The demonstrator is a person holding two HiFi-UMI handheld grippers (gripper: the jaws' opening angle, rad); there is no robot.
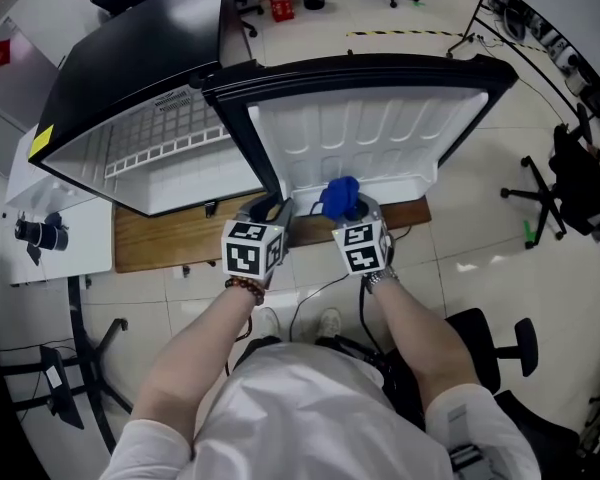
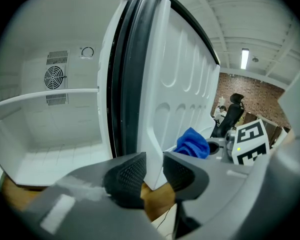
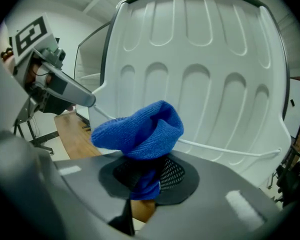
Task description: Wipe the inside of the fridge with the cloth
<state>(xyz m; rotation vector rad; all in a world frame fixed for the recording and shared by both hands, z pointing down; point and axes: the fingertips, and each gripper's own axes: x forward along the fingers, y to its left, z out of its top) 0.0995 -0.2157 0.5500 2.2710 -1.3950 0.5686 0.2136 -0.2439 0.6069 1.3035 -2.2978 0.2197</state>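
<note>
Right gripper [image 3: 149, 176] pinches the blue cloth [image 3: 140, 129] while left gripper [image 2: 154, 171] clamps the open fridge door [image 2: 175, 84].

Fridge label [image 1: 176, 98]: white sticker beyond and left of the left gripper [image 1: 264, 210]; its print was too small to read.
Yellow sticker [image 1: 41, 140]: farther left; showed nothing legible.
Marker cubes [image 1: 252, 251]: bore square patterns only, no lettering.

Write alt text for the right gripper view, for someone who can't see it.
The right gripper has its jaws pinched on a bunched blue cloth, in front of the white ribbed inner side of the open fridge door. At upper left, the left gripper meets the door's edge, with a wooden board below it.
</note>
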